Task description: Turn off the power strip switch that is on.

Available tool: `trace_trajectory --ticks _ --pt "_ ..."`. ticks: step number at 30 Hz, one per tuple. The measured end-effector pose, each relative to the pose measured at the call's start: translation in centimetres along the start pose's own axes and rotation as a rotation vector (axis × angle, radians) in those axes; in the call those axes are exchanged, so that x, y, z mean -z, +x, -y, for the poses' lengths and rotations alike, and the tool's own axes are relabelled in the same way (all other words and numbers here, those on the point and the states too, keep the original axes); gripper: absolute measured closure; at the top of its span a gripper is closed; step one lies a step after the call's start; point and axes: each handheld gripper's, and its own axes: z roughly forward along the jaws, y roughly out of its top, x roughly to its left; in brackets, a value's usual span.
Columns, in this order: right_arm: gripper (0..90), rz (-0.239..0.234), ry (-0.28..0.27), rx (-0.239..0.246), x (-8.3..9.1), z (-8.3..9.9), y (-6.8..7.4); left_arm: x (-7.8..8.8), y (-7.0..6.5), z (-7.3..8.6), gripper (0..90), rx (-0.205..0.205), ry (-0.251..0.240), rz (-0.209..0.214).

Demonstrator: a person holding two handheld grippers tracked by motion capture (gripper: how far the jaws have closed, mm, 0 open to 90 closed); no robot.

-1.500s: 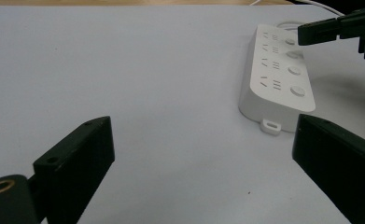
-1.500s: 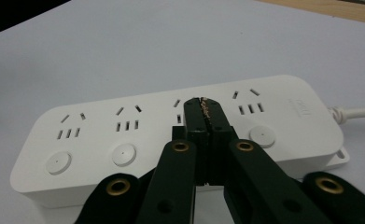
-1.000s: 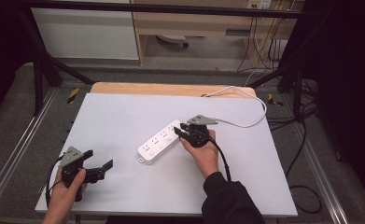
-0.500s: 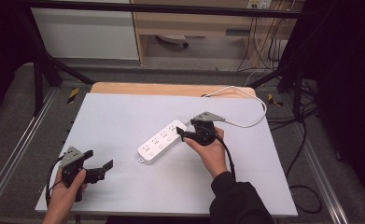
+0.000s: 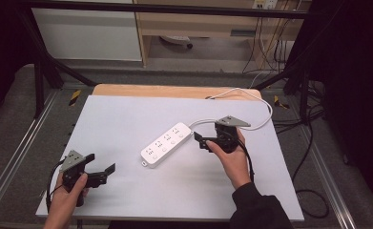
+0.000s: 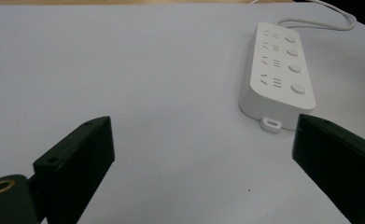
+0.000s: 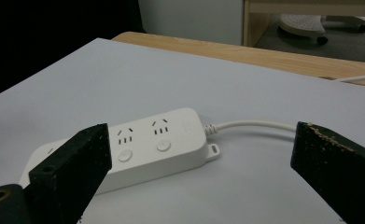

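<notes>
- Since the earlier pictures the right gripper (image 5: 204, 141) has drawn back from the cable end of the power strip (image 5: 167, 144) toward the table's right side, and its jaws have just been opening; nothing sits between them now.
- At the left, the left gripper (image 5: 102, 168) is held low near the front left corner of the white table (image 5: 127, 114), where it was before, with jaws spread wide and empty, well apart from the strip.
- In the left gripper view the strip (image 6: 279, 74) lies ahead and to the right, its mounting-tab end nearest the camera.
- Near the table's middle the strip lies flat, sockets and buttons up. Its long axis runs diagonally: the tab end points to the front left, the cable end to the back right.
- The white cable (image 5: 251, 98) leaves the back-right end and loops off toward the table's far edge.
- At the right, the right gripper hangs just beside the cable end, apart from it, jaws wide; in the right gripper view the strip (image 7: 138, 144) lies beyond the left jaw.
</notes>
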Motion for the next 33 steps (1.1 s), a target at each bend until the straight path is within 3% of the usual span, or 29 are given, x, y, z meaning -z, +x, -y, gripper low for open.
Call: trace_trajectory --ticks 14,23,30,33 --pt "4.8 0.065 -0.054 -0.007 6.1 3.9 -3.1 0.1 -0.1 0.0 5.4 0.0 -0.001 -0.002" --pt "4.7 0.132 -0.072 -0.001 9.0 6.2 -5.1 0.2 -0.1 0.0 5.4 0.0 -0.003 -0.002" --pt "4.2 0.181 -0.003 -0.031 9.1 8.8 -6.7 0.3 -0.2 0.0 5.4 0.002 -0.008 0.0" --pt "4.2 0.207 0.059 -0.05 8.6 9.6 -7.3 0.3 -0.2 0.0 5.4 0.0 -0.009 0.001"
